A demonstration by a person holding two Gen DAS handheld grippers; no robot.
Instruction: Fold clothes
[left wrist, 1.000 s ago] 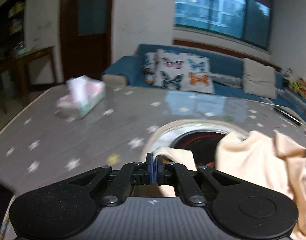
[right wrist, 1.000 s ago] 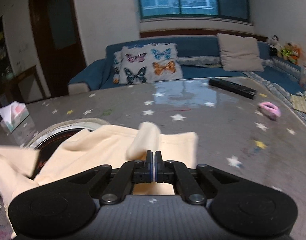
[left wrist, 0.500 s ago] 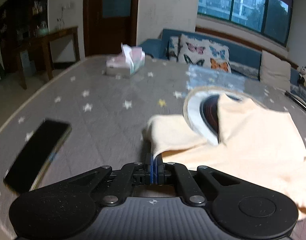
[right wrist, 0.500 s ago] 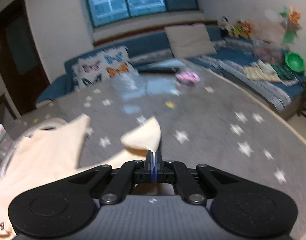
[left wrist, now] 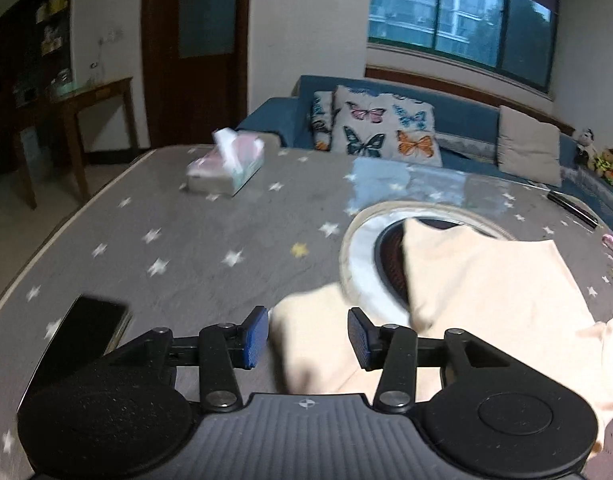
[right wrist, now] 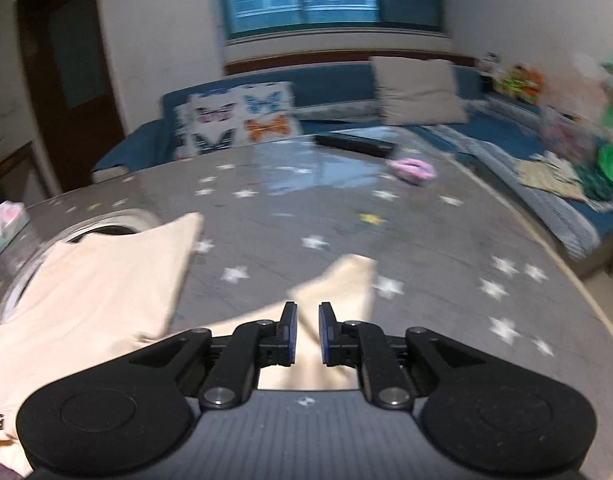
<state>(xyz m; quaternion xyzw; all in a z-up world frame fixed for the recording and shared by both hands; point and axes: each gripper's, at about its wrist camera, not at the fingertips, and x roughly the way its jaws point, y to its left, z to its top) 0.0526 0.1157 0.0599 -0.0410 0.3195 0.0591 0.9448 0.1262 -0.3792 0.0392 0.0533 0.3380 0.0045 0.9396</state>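
Observation:
A cream shirt point(left wrist: 486, 288) lies spread on the grey star-patterned table point(left wrist: 194, 248), partly over a round white-rimmed hot plate point(left wrist: 362, 256). My left gripper point(left wrist: 308, 338) is open, its blue pads either side of the shirt's left sleeve point(left wrist: 306, 320), which rests on the table. In the right wrist view the shirt body point(right wrist: 94, 292) lies to the left. My right gripper point(right wrist: 305, 332) is partly open, with the right sleeve point(right wrist: 342, 284) lying between and beyond the pads.
A black phone point(left wrist: 86, 332) lies left of the left gripper. A tissue box point(left wrist: 226, 164) stands far left. A black remote point(right wrist: 354, 144) and a pink object point(right wrist: 412, 170) lie at the far right. The table edge point(right wrist: 546, 248) curves on the right. A blue sofa point(left wrist: 446, 116) is behind.
Both grippers were shut on the sleeves, drew them outward and laid the shirt flat. Now both have opened and let the sleeves go.

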